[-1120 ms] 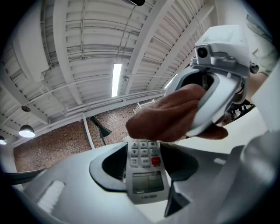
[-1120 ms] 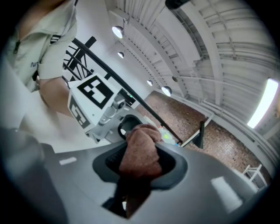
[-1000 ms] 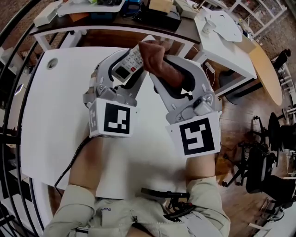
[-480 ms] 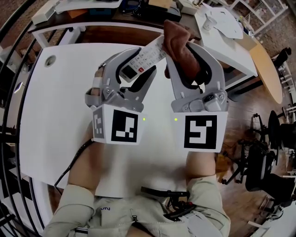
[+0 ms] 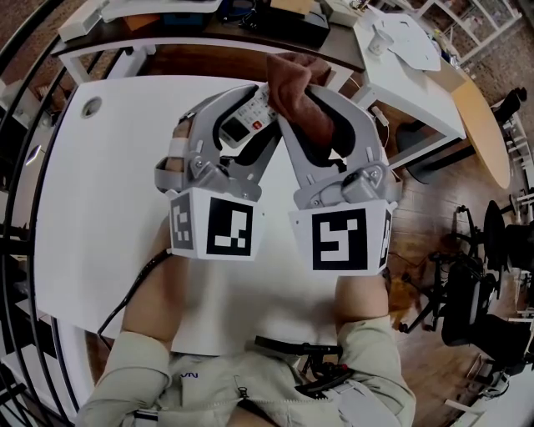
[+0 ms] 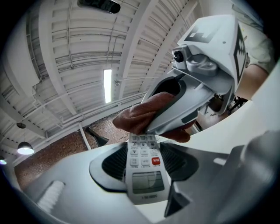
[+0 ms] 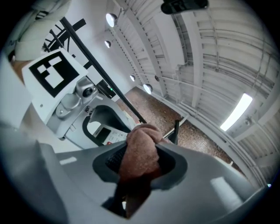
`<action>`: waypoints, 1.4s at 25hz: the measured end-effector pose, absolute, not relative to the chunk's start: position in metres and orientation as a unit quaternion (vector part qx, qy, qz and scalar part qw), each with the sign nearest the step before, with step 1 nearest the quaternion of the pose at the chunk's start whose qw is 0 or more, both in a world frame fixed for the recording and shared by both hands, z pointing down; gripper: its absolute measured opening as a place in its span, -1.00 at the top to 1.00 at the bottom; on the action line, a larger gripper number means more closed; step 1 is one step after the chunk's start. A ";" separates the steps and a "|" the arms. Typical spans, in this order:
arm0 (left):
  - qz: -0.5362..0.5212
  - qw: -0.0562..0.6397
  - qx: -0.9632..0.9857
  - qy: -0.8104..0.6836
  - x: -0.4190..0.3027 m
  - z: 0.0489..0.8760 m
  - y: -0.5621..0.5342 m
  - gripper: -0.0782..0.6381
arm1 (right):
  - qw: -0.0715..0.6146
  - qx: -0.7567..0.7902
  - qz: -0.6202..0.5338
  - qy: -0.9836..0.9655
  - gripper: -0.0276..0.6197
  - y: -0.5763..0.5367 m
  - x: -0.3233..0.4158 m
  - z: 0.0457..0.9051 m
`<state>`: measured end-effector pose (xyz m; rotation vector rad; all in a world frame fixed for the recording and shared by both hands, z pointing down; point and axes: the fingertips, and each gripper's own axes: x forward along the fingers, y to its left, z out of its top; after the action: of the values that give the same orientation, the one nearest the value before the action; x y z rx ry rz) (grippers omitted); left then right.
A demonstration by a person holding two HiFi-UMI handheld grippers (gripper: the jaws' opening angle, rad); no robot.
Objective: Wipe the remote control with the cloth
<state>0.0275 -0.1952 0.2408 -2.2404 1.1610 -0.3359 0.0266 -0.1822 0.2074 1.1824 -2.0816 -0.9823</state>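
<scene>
A white remote control [image 5: 244,117] with a small screen and a red button is held above the white table [image 5: 108,192], its button face up. My left gripper [image 5: 238,117] is shut on its screen end; in the left gripper view the remote [image 6: 142,173] runs out between the jaws. My right gripper [image 5: 304,100] is shut on a brown cloth [image 5: 294,87], bunched between its jaws [image 7: 138,159]. The cloth [image 6: 142,116] lies on the far end of the remote and hides its tip.
A dark desk [image 5: 209,21] with boxes and clutter stands beyond the table's far edge. A second white table [image 5: 409,58] and a round wooden top [image 5: 484,125] are at the right. A black cable [image 5: 133,292] runs off the table's near edge.
The right gripper and cloth slid out toward the remote's far tip, then came back along it toward the left gripper. The remote, gripped by the left gripper, barely moved.
</scene>
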 end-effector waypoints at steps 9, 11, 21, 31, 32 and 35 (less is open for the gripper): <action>-0.142 0.306 -0.834 0.437 0.027 0.245 -0.198 0.10 | 0.304 0.380 -0.359 -0.796 0.53 -0.173 0.010 0.227; -0.147 0.311 -0.832 0.436 0.028 0.247 -0.198 0.10 | 0.309 0.376 -0.357 -0.798 0.53 -0.172 0.011 0.229; -0.152 0.324 -0.829 0.429 0.030 0.249 -0.195 0.10 | 0.276 0.278 -0.297 -0.871 0.53 -0.147 -0.003 0.236; -0.098 0.253 -0.862 0.428 0.022 0.238 -0.197 0.10 | 0.168 0.428 -0.319 -0.829 0.52 -0.165 0.036 0.178; -0.094 0.249 -0.863 0.430 0.020 0.237 -0.198 0.10 | 0.165 0.447 -0.329 -0.815 0.52 -0.168 0.042 0.174; -0.085 0.241 -0.866 0.430 0.017 0.232 -0.199 0.10 | 0.164 0.477 -0.345 -0.792 0.52 -0.176 0.052 0.169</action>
<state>0.0172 -0.1987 0.2321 -2.3692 1.1766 -0.2339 0.0516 -0.1762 0.1687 1.3601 -2.2562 -0.9821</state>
